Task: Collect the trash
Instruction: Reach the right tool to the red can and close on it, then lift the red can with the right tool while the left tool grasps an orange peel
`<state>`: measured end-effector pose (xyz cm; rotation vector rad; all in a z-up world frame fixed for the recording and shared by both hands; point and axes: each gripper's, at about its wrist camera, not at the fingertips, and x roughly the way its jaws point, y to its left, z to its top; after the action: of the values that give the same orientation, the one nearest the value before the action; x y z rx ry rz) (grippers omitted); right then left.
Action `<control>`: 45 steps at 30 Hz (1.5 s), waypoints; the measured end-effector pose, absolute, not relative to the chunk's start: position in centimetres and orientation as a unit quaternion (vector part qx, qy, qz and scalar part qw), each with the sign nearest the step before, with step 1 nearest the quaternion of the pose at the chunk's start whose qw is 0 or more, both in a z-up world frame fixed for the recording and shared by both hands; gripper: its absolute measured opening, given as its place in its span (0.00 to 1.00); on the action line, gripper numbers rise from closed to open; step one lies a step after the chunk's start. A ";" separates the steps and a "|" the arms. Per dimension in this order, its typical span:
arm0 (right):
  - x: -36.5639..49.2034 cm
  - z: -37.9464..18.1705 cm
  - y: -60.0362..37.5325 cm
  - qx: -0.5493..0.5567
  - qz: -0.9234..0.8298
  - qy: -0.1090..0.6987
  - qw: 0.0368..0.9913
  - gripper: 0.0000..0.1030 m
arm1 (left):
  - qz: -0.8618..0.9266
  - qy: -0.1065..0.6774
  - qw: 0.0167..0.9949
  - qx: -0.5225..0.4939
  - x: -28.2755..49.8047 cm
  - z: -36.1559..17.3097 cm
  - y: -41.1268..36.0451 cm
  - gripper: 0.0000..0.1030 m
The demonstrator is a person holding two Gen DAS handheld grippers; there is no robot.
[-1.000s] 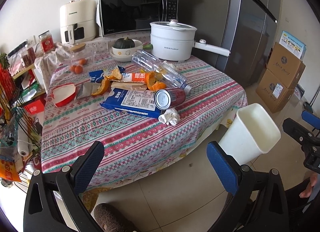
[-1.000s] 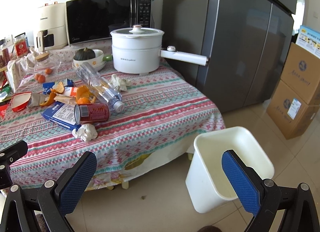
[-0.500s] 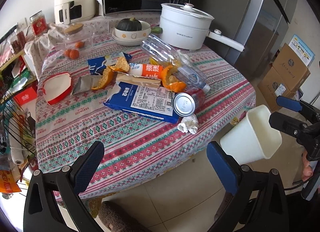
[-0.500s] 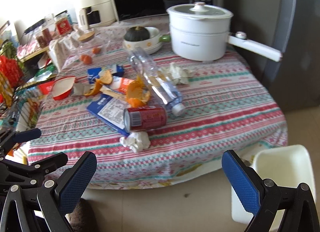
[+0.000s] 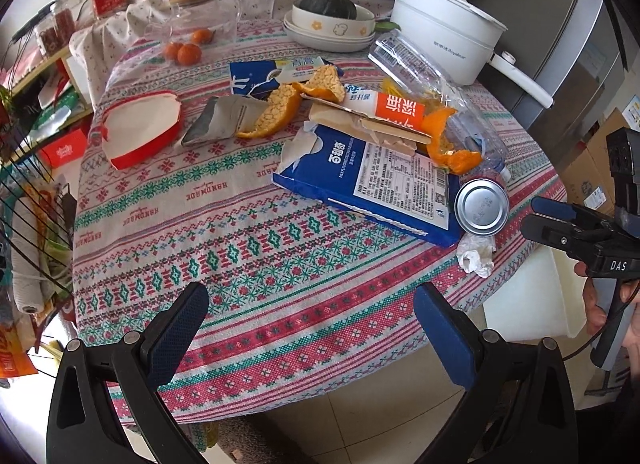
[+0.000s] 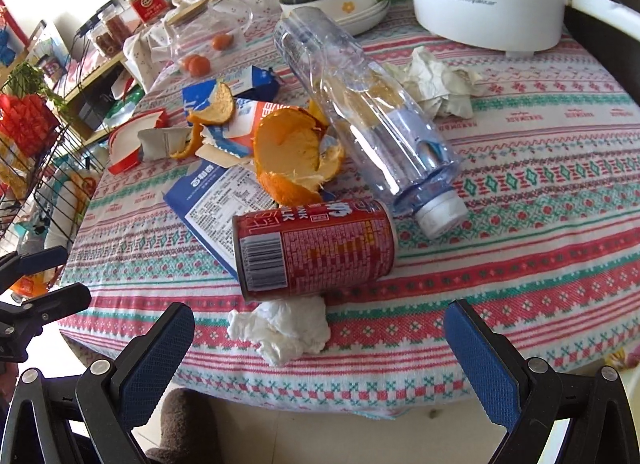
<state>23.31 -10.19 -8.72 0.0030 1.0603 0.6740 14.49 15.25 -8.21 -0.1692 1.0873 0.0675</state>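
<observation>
the right tool [image 6: 318,348] hangs wide open and empty over the near edge of the bench [image 6: 540,224], lined up on the crumpled tissue [image 6: 282,328] just ahead of it, which touches the red can [image 6: 314,250] lying on its side beyond. that spread probably suits a soft grab. the left tool [image 5: 310,328], open and empty too, waits over bare cloth, the blue carton [image 5: 372,180] well ahead.

Room: patterned-cloth surface [image 5: 248,232], pale tiled floor [image 5: 360,424], grey refrigerator [image 5: 568,76], wire rack [image 5: 28,200], cardboard boxes [image 5: 588,180].
</observation>
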 end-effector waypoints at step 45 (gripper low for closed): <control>24.1 -4.5 -18.6 0.116 0.233 0.466 0.846 0.89 | -0.098 0.486 0.868 0.014 25.6 -10.7 3.8 0.85</control>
<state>24.09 -18.59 -4.54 0.2439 0.9829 0.4918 25.61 3.81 -10.67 0.0302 1.0171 -0.2059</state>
